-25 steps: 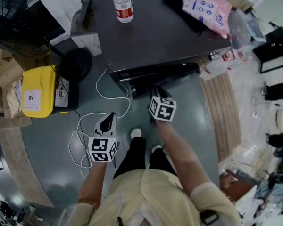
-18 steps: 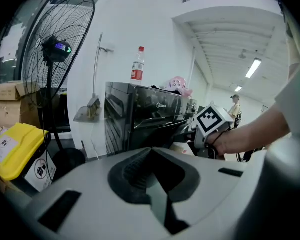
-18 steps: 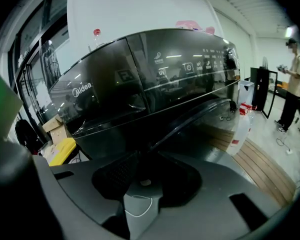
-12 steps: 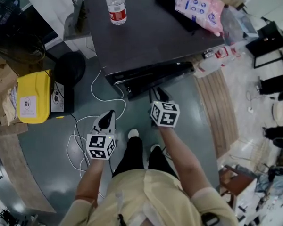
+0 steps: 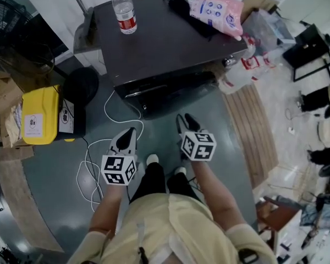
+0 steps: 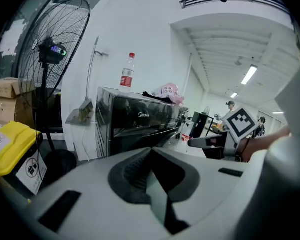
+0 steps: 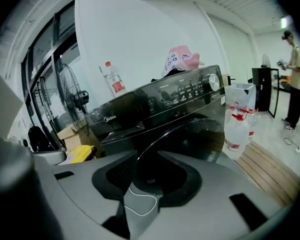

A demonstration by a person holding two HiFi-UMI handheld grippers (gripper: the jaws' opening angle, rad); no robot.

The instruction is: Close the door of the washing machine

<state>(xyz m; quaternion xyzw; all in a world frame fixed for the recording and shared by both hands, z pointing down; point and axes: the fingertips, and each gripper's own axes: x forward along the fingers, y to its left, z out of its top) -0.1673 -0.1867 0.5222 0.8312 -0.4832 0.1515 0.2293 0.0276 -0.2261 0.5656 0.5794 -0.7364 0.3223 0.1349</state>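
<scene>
The black washing machine (image 5: 165, 37) stands ahead of me. Its round door (image 7: 190, 134) lies against the front panel, and I cannot tell whether it is latched. My right gripper (image 5: 185, 117) hovers a short way off the door front (image 5: 170, 92), open, with nothing between its fingers; through the gap of the right gripper (image 7: 142, 184) I see the door and floor. My left gripper (image 5: 131, 132) hangs lower left over the floor, its tips together and empty. In the left gripper view, past the left gripper (image 6: 152, 184), the machine (image 6: 140, 119) shows ahead.
A water bottle (image 5: 124, 9), black cloth (image 5: 187, 10) and pink packet (image 5: 217, 10) lie on the machine. A yellow box (image 5: 39, 114) and fan (image 5: 11, 26) stand left. White cable (image 5: 96, 164) trails on the floor. Spray bottles (image 5: 239, 76) and wooden mat (image 5: 253, 131) are right.
Both grippers have drawn back from the machine toward my body and risen, the right one more. The right gripper's tips, earlier at the door front, now stand apart from it.
</scene>
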